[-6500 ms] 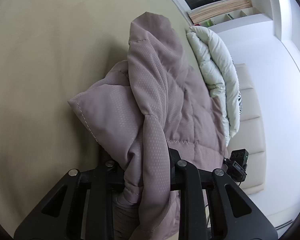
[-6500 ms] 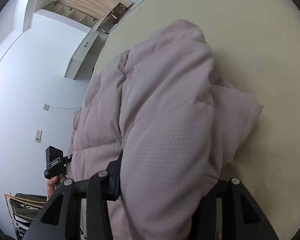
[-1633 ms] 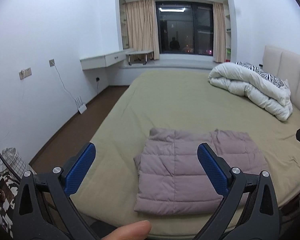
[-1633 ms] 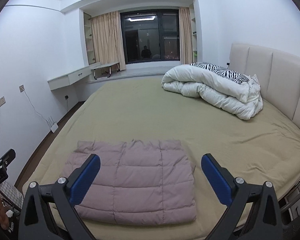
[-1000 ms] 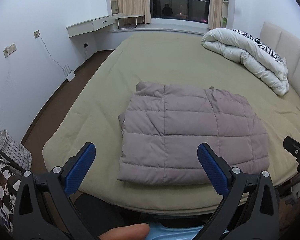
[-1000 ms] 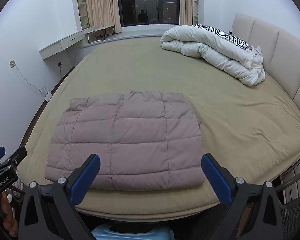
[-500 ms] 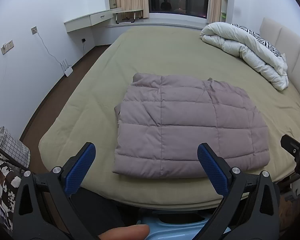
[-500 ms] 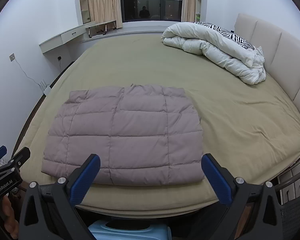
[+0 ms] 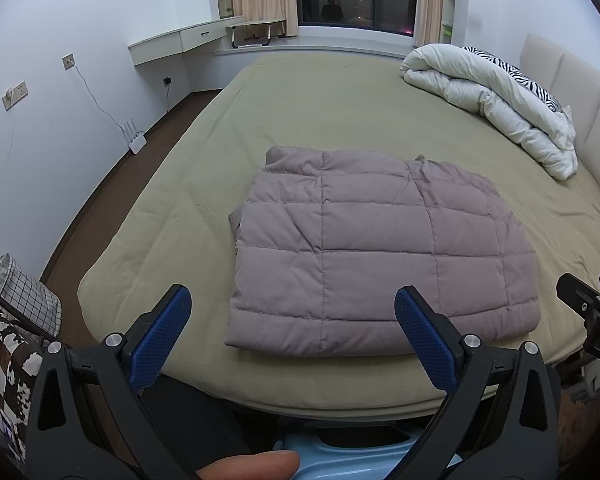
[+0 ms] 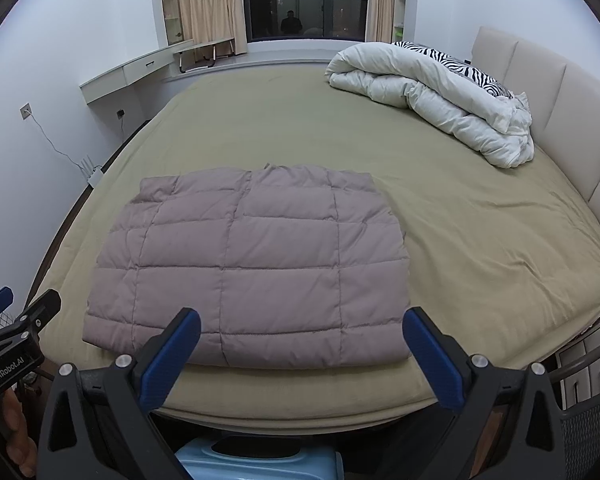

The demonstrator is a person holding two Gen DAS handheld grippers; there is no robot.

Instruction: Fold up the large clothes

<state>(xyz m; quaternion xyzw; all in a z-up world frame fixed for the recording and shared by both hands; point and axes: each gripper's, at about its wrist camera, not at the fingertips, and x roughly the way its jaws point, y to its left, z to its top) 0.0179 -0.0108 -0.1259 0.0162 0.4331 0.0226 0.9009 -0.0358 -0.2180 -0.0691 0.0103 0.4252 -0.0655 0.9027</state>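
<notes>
folded jacket (image 9: pixel 380 256) on bed (image 9: pixel 340 104), grippers wide

Wide bed (image 9: pixel 340 100) in an olive sheet, folded mauve quilted jacket (image 9: pixel 380 256) flat near its front edge just beyond both fingertip pairs, rolled white duvet (image 10: pixel 432 92) far ahead, right of the fingers, against the headboard

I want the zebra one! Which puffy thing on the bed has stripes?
The white duvet bundled near the headboard shows zebra stripes; the mauve puffer jacket, folded flat, is plain.
</notes>
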